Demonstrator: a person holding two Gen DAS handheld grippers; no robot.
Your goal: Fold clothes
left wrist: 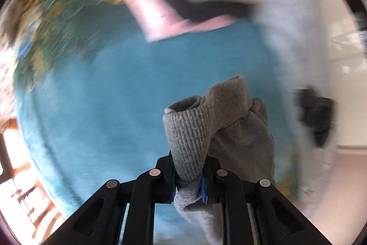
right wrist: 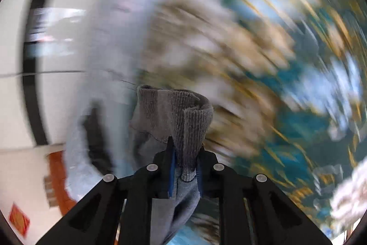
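A: What is the left gripper [left wrist: 189,178] doing?

B: It is pinching the ribbed cuff of a grey garment [left wrist: 206,125], its jaws pressing together on the knit. The cloth is bunching above the fingertips and hanging below them, over a teal bedspread [left wrist: 103,107].

A: And the right gripper [right wrist: 184,167]?

B: It is likewise clamping a ribbed edge of the grey garment, with paler fabric trailing down between its fingers. Behind it, a patterned teal and gold cover [right wrist: 286,95] is blurring heavily.

A: Anything else showing?

B: A pink cloth [left wrist: 156,10] is lying at the far side of the bedspread, though blur is hiding its detail.
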